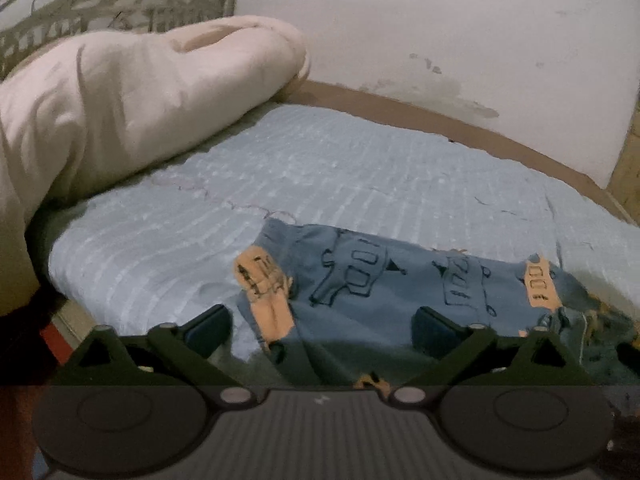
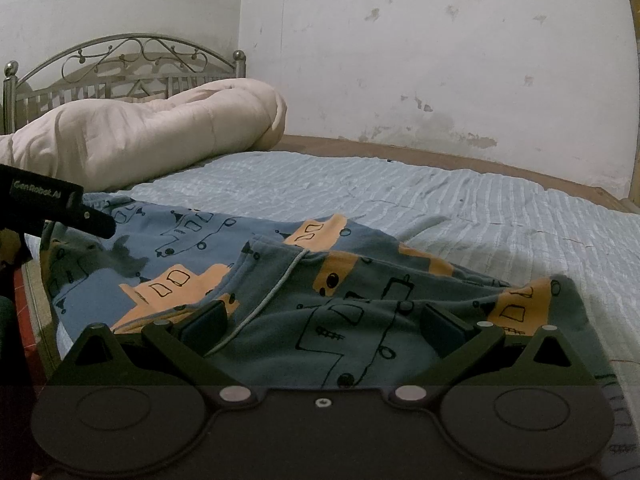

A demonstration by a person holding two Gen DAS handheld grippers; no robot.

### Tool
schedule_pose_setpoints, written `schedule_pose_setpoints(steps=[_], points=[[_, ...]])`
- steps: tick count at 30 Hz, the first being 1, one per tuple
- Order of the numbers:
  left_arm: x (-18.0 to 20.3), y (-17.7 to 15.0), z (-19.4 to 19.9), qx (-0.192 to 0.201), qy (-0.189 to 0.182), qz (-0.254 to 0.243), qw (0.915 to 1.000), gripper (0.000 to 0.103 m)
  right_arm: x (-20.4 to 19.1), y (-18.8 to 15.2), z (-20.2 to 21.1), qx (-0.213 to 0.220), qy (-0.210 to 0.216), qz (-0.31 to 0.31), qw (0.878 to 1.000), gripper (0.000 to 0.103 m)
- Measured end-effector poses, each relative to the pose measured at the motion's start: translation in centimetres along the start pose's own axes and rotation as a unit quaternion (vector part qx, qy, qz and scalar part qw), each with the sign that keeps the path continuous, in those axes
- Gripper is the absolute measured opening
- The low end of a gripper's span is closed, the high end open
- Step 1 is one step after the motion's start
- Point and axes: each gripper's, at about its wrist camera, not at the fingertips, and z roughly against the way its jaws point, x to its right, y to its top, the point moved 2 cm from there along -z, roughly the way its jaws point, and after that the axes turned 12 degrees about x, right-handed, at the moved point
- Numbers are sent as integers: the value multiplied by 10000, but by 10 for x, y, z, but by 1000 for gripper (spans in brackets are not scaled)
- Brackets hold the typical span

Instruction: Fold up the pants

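Observation:
The pants (image 1: 372,292) are blue with orange patches and black line drawings. They lie crumpled on the near edge of the bed, and the right wrist view shows the pants (image 2: 360,320) spread wider, with a piped seam running across them. My left gripper (image 1: 322,330) is open just above one end of the cloth; its left finger (image 1: 208,330) is over the bare sheet. My right gripper (image 2: 324,326) is open low over the other end, and neither pad presses on the fabric. The left tool's black housing (image 2: 44,200) shows at the left edge of the right wrist view.
A light blue ribbed sheet (image 2: 440,200) covers the bed. A rolled cream duvet (image 1: 140,100) lies at the head end, in front of a metal headboard (image 2: 120,56). A stained white wall (image 2: 440,60) and a brown bed rail (image 1: 440,120) run along the far side.

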Motion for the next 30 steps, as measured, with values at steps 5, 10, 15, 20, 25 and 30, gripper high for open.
schedule_pose_setpoints(steps=[5,10,15,20,25,30], points=[[-10,7,-2,-102,388,471,9981,74,0,0,0,47,-12,-7,10000,102],[-13,12,-2,-213,578,765,9952,57,-1,-2,0,121,-45,-42,9999,102],[-26,14,-5,-368,478,1199,9910,53,-2,-3,-1,155,-43,-77,9998,102],[-30,11,-6,-425,420,1313,9895,52,-4,-4,-2,199,-45,-91,9997,102],[-19,16,-2,-370,526,1141,9914,19,-5,-3,-1,142,-61,-91,9998,102],[-7,25,11,35,366,1037,9939,14,-9,0,-1,114,-103,40,9999,102]])
